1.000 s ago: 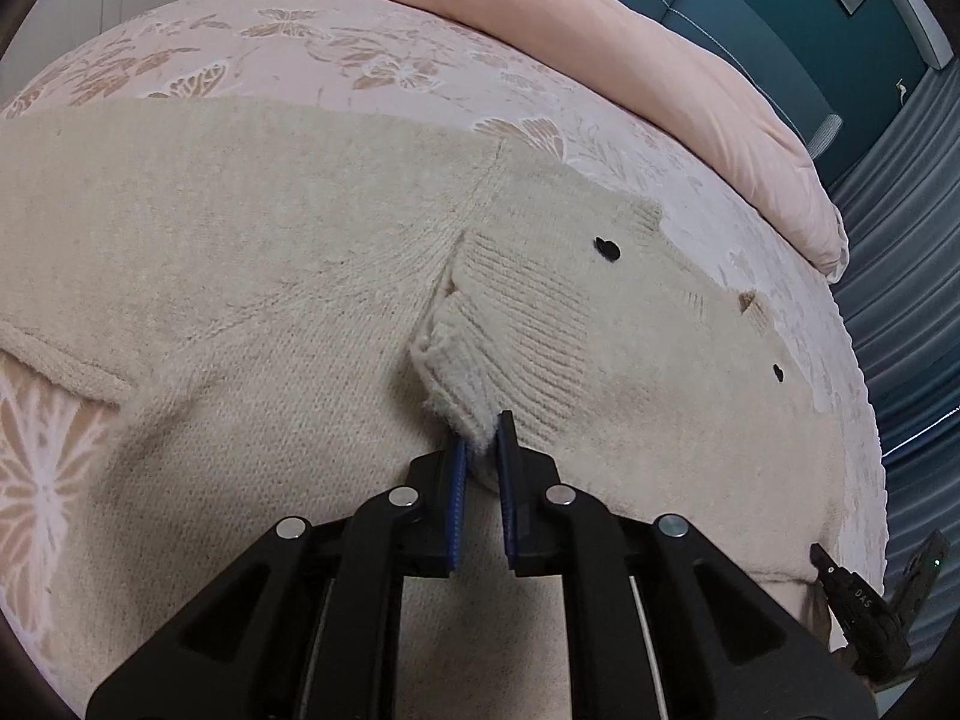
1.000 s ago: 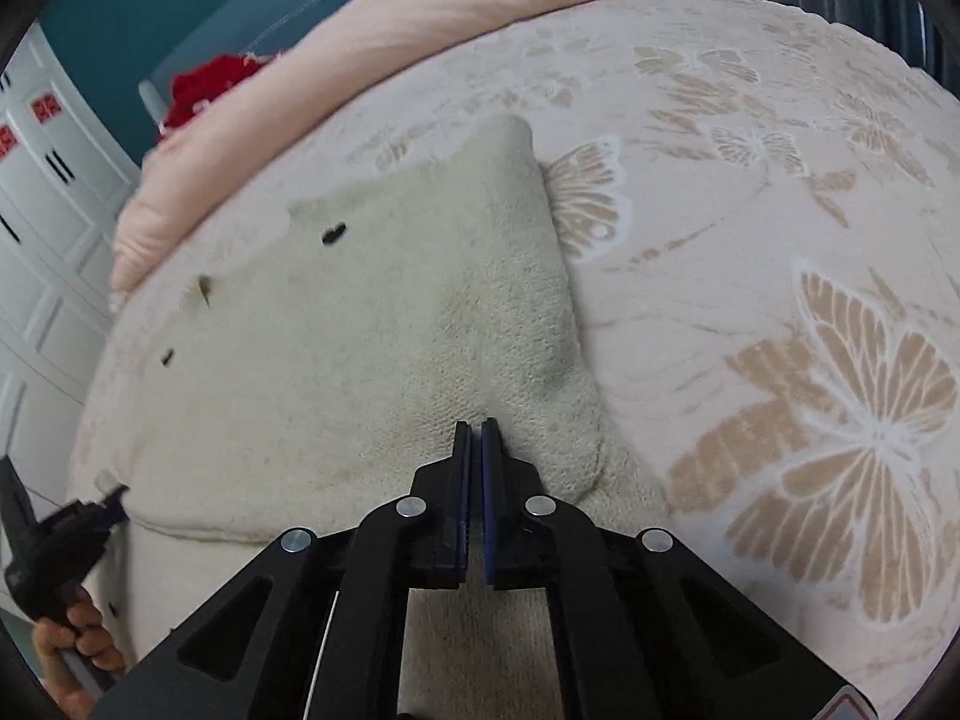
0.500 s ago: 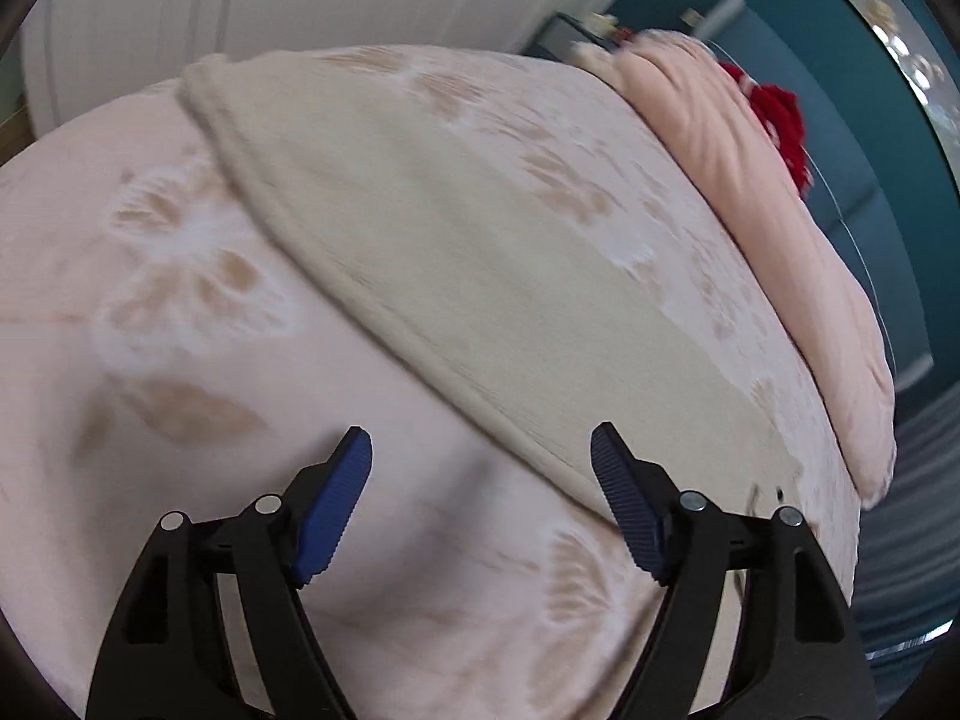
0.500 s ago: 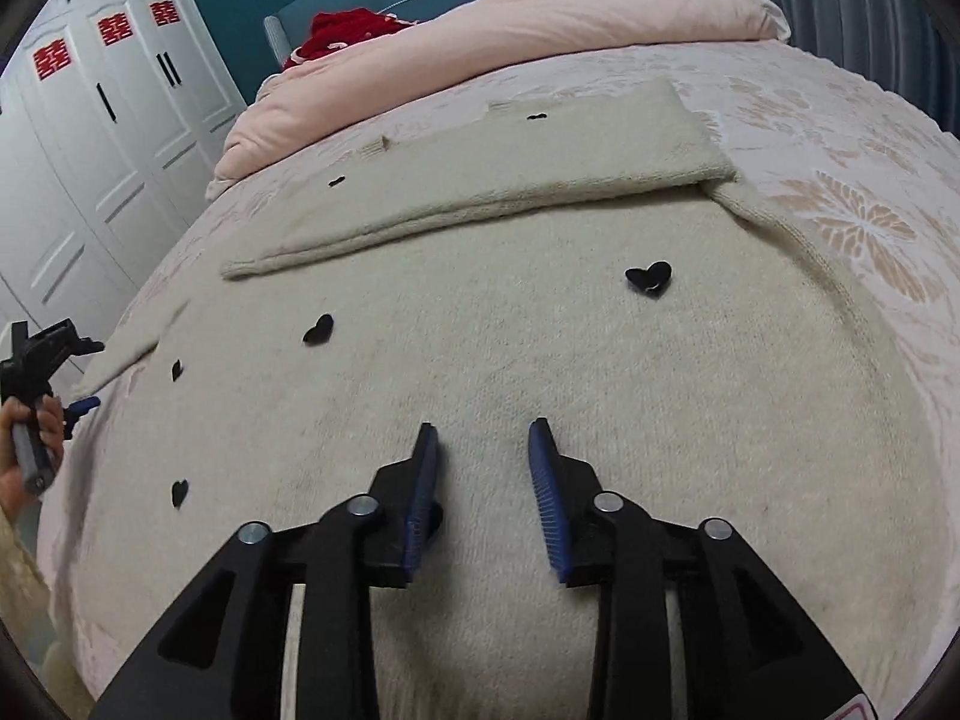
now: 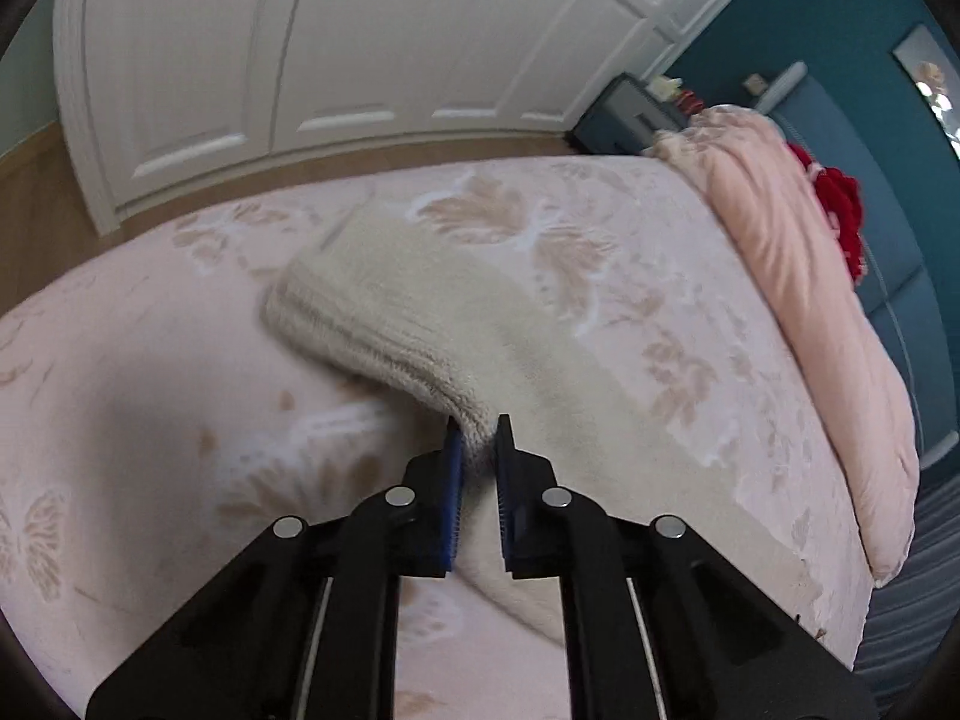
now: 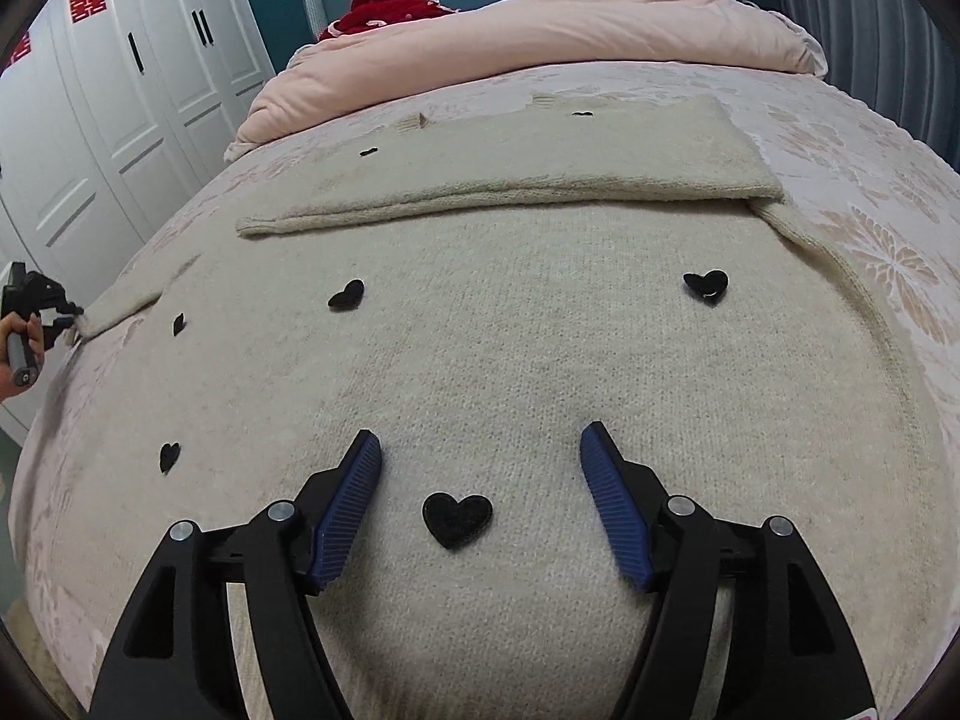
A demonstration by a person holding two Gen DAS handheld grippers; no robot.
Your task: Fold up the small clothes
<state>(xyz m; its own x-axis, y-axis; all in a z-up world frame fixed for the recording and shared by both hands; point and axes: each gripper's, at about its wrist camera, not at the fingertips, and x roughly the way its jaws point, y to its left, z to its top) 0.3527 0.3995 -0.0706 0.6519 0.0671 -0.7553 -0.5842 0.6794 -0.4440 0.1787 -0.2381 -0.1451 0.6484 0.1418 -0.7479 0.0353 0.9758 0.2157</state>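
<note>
The bed [image 6: 870, 180] carries your cream sweater [image 6: 540, 330], laid flat with one sleeve [image 6: 510, 168] folded across its top. Your right gripper [image 6: 480, 480] hovers over the body, its jaws having just opened wide, empty. Your left gripper [image 5: 477, 450] pinches the other sleeve's cuff [image 5: 384, 330]. Next, likely carry that cuff across the body.

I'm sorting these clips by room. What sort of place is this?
Most likely a bedroom. The cream sweater lies on a bed with a pink floral cover, a folded pink duvet sits at its head, and white wardrobe doors line the wall.
</note>
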